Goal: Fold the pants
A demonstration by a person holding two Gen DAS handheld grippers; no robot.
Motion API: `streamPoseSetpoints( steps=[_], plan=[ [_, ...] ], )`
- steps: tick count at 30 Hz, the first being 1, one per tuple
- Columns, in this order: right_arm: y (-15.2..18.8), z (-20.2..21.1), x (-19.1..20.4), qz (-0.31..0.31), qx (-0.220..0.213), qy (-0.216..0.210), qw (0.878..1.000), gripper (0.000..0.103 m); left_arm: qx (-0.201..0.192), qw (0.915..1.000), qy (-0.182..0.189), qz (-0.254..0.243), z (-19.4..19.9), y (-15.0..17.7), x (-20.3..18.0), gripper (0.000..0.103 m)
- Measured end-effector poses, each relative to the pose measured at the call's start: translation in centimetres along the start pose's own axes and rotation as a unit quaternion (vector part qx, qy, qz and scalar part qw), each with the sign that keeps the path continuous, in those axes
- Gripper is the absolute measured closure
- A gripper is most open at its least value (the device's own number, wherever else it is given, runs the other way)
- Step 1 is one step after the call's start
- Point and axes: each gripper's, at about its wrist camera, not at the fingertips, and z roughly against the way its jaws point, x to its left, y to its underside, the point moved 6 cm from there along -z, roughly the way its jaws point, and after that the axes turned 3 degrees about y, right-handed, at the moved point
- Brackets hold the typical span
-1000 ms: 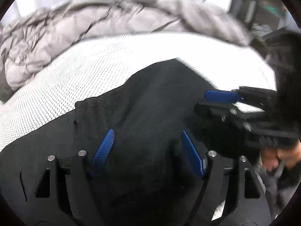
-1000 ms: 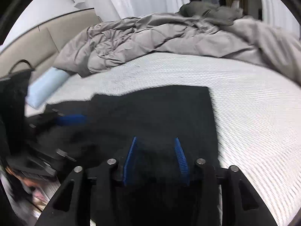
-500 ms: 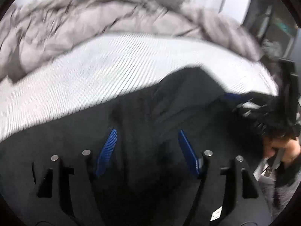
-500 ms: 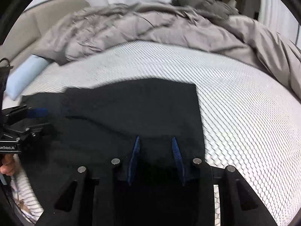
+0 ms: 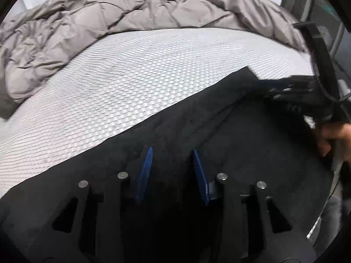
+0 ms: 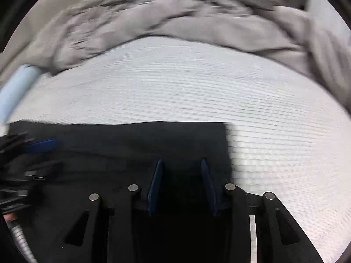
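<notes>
A white textured mattress [image 5: 136, 76] with a rumpled grey duvet [image 5: 122, 11] heaped along its far side.

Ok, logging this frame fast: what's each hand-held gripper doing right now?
Left hand-held gripper: partly closed around a fold of the black pants; firm grip cannot be told.
Right hand-held gripper: same, over the pants' edge.

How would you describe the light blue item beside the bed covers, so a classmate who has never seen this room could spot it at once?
Start at the white textured mattress and follow the crumpled grey duvet to its left end. Just below that end lies the light blue roll, at the mattress edge. It is the only pale blue, smooth thing; the black pants lie nearer the camera.
</notes>
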Motion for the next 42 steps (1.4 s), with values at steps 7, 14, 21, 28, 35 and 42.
streamPoseSetpoints(
  steps=[7,14,21,28,35,42],
  plan=[
    [2.9,6.9,2.0,-0.005,-0.060,-0.090,0.994,0.042,-0.043,0.9957,0.080,-0.018,6.7,2.5,-5.6,0.048],
    [6.0,4.3,3.6,0.046,-0.027,-0.036,0.998,0.048,-0.006,0.9984,0.055,-0.008,4.9,7.0,-5.7,0.048],
    [8.8,11.1,-0.8,-0.051,-0.075,-0.077,0.993,0.047,-0.043,0.9950,0.090,-0.011,10.3,9.2,-10.0,0.043],
    [12.7,10.0,5.3,0.047,-0.045,-0.067,0.996,0.042,-0.025,0.9972,0.071,0.004,9.3,13.6,-8.0,0.044],
    [15.7,13.6,-3.5,-0.092,-0.087,-0.029,0.992,0.033,-0.095,0.9908,0.011,0.096,19.2,20.3,-2.2,0.039],
    [16.7,13.1,-2.6,-0.101,-0.108,-0.117,0.982,0.025,-0.114,0.9096,-0.043,0.397,23.8,29.1,13.0,0.023]
  ],
)
